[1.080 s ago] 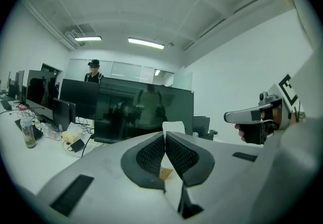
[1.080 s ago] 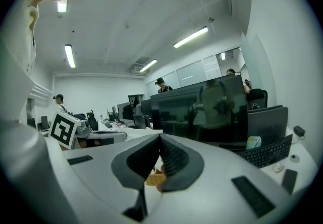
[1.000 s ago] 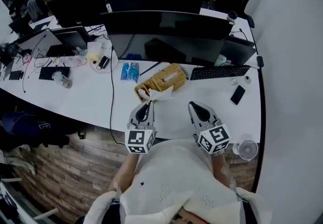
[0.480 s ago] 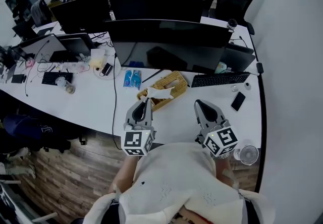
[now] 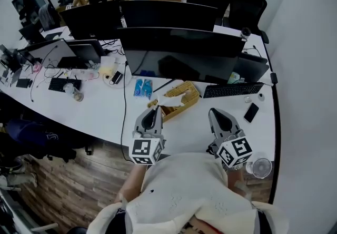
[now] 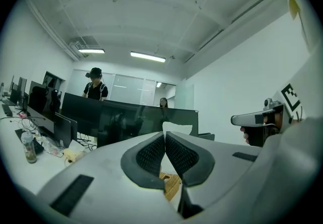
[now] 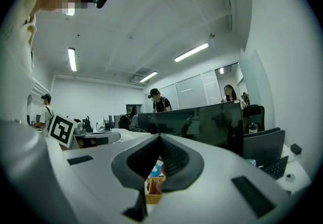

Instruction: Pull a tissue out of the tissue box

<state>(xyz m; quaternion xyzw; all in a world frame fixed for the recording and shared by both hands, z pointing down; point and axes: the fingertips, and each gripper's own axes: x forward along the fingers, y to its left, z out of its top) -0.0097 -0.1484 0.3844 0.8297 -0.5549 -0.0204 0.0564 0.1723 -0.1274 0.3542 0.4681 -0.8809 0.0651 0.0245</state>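
A woven tissue box [image 5: 183,97] sits on the white desk [image 5: 100,117] in front of the monitors. A white tissue [image 5: 169,101] stretches from the box's top towards my left gripper [image 5: 154,108], which is shut on it. In the left gripper view the tissue [image 6: 177,128] sticks up behind the closed pads of the left gripper [image 6: 165,134], with the box [image 6: 170,183] below. My right gripper [image 5: 214,114] hovers to the right of the box, shut and holding nothing. In the right gripper view the right gripper [image 7: 160,138] has its pads together, and the box [image 7: 153,187] shows beneath.
Dark monitors [image 5: 179,48] stand behind the box. A keyboard [image 5: 231,89] and a phone [image 5: 251,113] lie to the right, and a small fan [image 5: 261,167] stands at the desk's near corner. Blue packets [image 5: 143,88] and a bottle [image 5: 73,92] lie to the left. People work at the far desks.
Both grippers have risen above the desk. The left one stays shut on the tissue, which now stands higher over the box. The head view has shifted slightly.
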